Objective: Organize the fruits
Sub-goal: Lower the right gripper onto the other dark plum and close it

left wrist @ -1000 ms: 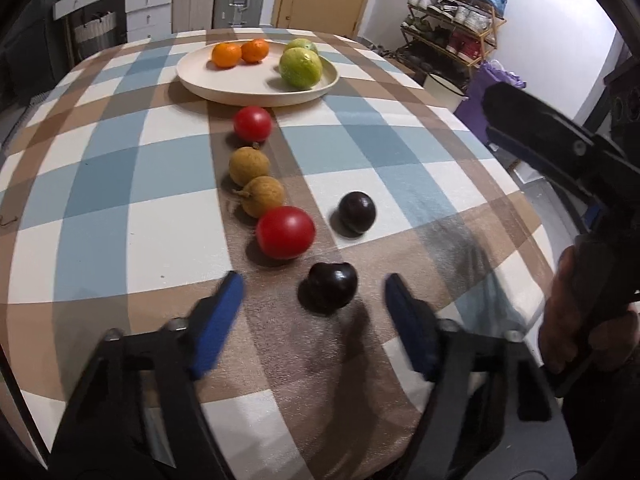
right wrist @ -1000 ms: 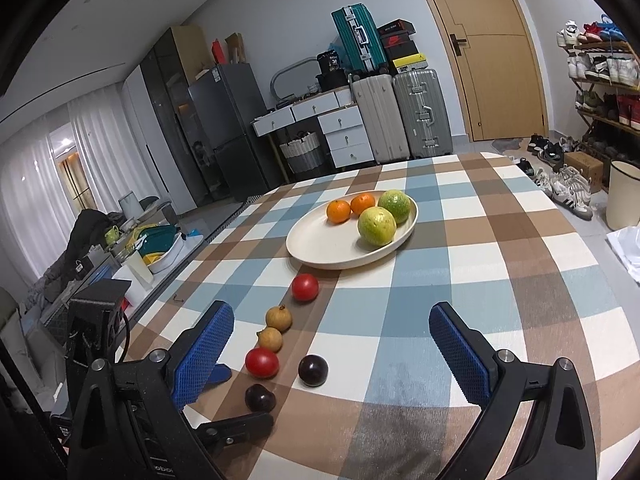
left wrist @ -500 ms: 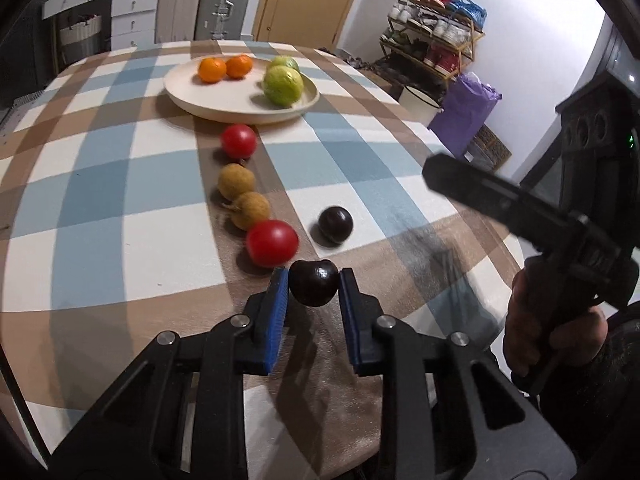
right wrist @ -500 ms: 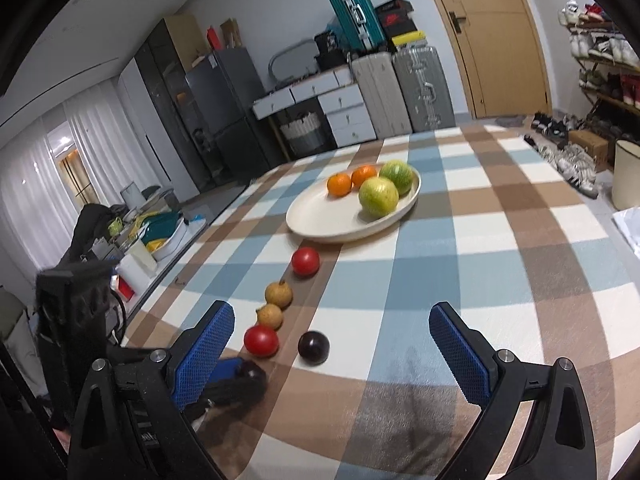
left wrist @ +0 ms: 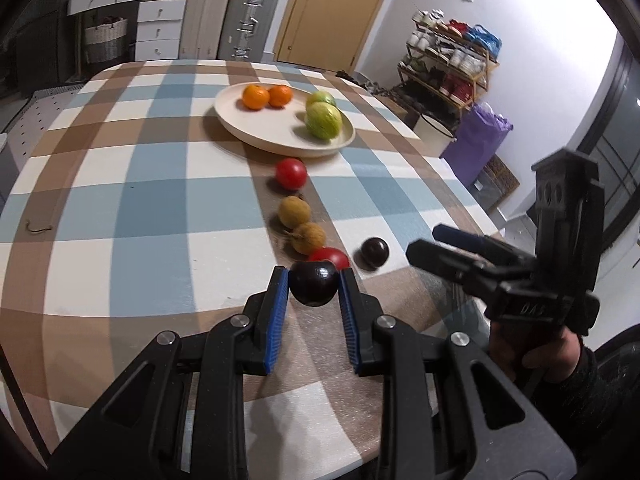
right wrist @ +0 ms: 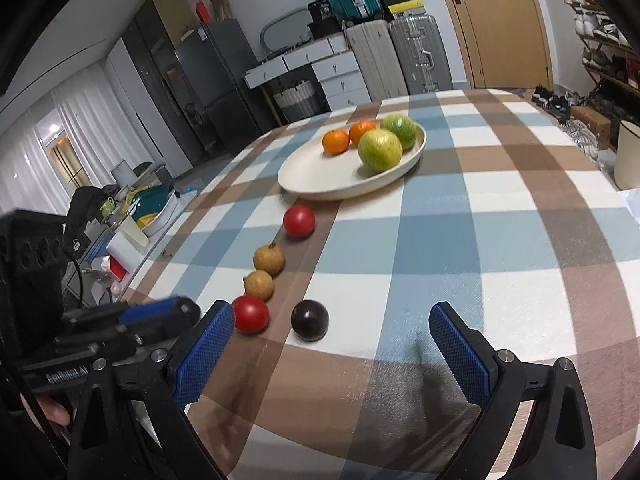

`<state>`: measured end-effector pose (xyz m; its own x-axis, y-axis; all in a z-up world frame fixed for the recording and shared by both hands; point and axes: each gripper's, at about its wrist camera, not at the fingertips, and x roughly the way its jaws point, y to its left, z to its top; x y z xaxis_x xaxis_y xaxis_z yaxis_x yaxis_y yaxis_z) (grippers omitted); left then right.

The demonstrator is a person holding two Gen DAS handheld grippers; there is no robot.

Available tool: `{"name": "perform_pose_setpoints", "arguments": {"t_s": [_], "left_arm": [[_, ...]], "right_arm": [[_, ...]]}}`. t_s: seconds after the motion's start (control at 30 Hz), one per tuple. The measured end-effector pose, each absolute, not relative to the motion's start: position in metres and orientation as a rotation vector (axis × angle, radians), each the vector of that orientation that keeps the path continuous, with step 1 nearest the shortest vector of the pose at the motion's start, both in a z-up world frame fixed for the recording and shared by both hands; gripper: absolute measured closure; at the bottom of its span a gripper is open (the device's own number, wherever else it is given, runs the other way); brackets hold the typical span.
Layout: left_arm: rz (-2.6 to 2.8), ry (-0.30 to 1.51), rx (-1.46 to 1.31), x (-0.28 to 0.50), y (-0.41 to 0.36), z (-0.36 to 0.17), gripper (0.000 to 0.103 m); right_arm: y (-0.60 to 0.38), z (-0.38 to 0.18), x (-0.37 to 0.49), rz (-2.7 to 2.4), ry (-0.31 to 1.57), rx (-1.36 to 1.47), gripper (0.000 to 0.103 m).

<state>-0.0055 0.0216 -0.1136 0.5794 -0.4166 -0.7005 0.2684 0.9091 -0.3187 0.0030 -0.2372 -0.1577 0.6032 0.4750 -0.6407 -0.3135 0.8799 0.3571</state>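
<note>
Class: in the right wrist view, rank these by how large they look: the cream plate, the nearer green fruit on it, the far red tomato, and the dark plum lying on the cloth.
1. Cream plate
2. Nearer green fruit
3. Dark plum and far red tomato: near equal, and the plum lies closer to the camera, so unranked.

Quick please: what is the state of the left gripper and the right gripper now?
Left gripper: shut on the dark plum.
Right gripper: open, holding nothing.

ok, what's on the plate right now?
On the plate: two oranges and two green fruits. The front green one partly covers the rear one; nothing else shows.
</note>
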Motion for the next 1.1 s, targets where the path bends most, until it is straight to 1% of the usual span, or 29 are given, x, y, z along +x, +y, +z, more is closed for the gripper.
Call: {"name": "perform_pose_setpoints", "arguments": {"t_s": [0.2,0.3,0.37,0.5,0.57,0.6,0.63,0.67,0.7,0.73,0.77,0.87,0.97,1.1], "left_arm": [[-0.396,0.856,-0.189,-0.008,0.029,-0.11,0.08],[-0.394,0.848,-0.188,-0.009,0.033,-0.107,0.08],[-0.388,0.842,-0.191,-0.008,0.035,-0.105,0.08],[-0.378,0.829,-0.206,-0.007,0.043,-0.1,0.08],[-0.374,0.824,-0.209,-0.007,0.046,-0.098,0.08],[-0.374,0.823,-0.21,-0.006,0.046,-0.098,0.08],[-0.371,0.822,-0.21,-0.005,0.047,-0.097,0.08],[-0.37,0.821,-0.211,-0.004,0.048,-0.096,0.08],[-0.37,0.82,-0.212,-0.002,0.049,-0.095,0.08],[-0.37,0.818,-0.213,0.0,0.049,-0.094,0.08],[-0.37,0.815,-0.212,0.001,0.049,-0.092,0.08],[-0.369,0.803,-0.208,0.008,0.05,-0.086,0.08],[-0.368,0.794,-0.203,0.018,0.05,-0.08,0.08],[-0.373,0.793,-0.194,0.035,0.048,-0.075,0.08]], "right_arm": [[-0.227,-0.164,0.006,0.457,0.83,0.184,0.005],[-0.221,-0.167,0.008,0.463,0.849,0.168,0.012],[-0.218,-0.17,0.009,0.459,0.867,0.162,0.019],[-0.212,-0.174,0.01,0.457,0.885,0.144,0.028],[-0.209,-0.174,0.011,0.455,0.887,0.13,0.035],[-0.209,-0.174,0.011,0.452,0.887,0.126,0.037],[-0.207,-0.174,0.012,0.44,0.89,0.116,0.043],[-0.206,-0.174,0.013,0.437,0.894,0.108,0.052],[-0.205,-0.174,0.014,0.433,0.897,0.1,0.054],[-0.204,-0.174,0.015,0.431,0.9,0.09,0.06],[-0.202,-0.175,0.015,0.438,0.904,0.086,0.069],[-0.197,-0.175,0.017,0.458,0.912,0.067,0.079],[-0.195,-0.172,0.016,0.455,0.897,0.045,0.079],[-0.206,-0.165,0.021,0.463,0.88,0.106,0.079]]}}
